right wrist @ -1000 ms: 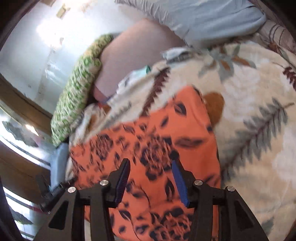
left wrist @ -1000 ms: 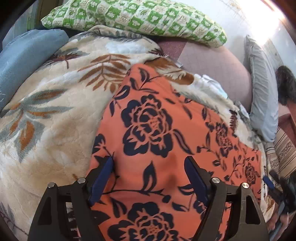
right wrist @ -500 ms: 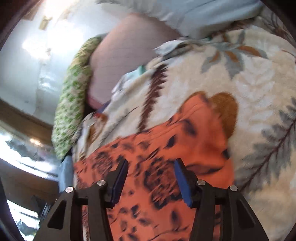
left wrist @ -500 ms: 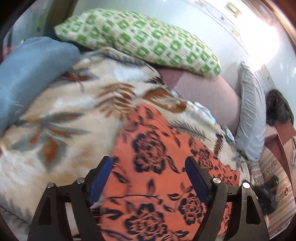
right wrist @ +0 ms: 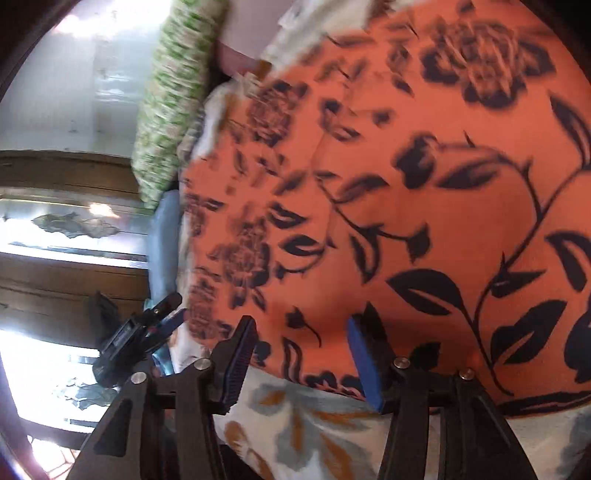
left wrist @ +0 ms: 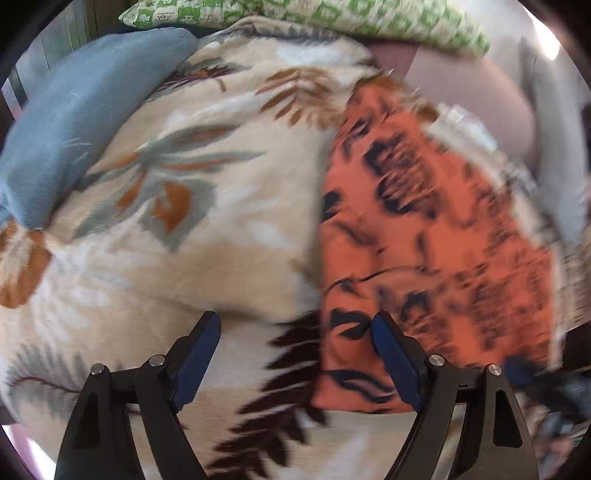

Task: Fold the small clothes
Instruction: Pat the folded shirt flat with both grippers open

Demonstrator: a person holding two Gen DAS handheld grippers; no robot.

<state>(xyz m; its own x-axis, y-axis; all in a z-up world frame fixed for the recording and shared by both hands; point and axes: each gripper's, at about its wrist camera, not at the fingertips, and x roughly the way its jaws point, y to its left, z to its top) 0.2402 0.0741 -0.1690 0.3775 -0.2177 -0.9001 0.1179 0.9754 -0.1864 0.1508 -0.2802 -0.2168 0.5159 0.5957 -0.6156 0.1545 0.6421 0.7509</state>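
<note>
An orange cloth with black flowers [left wrist: 424, 236] lies flat on a cream leaf-print blanket [left wrist: 207, 229]; it fills most of the right wrist view [right wrist: 424, 206]. My left gripper [left wrist: 295, 336] is open and empty, low over the blanket, with the cloth's left edge running between its fingers near the right one. My right gripper [right wrist: 301, 338] is open and empty, over the cloth's near edge. The left gripper also shows at the cloth's far side in the right wrist view [right wrist: 147, 325]. Both views are blurred.
A blue pillow [left wrist: 74, 122] lies at the left, a green checked pillow [left wrist: 332, 18] at the back, a grey pillow [left wrist: 554, 140] at the right. Pink sheet [left wrist: 469, 92] shows behind the blanket. A wooden cabinet [right wrist: 55, 221] stands beyond the bed.
My left gripper has moved left, off the cloth's middle to its left edge. My right gripper has moved down close over the cloth to its near edge. Both stay open.
</note>
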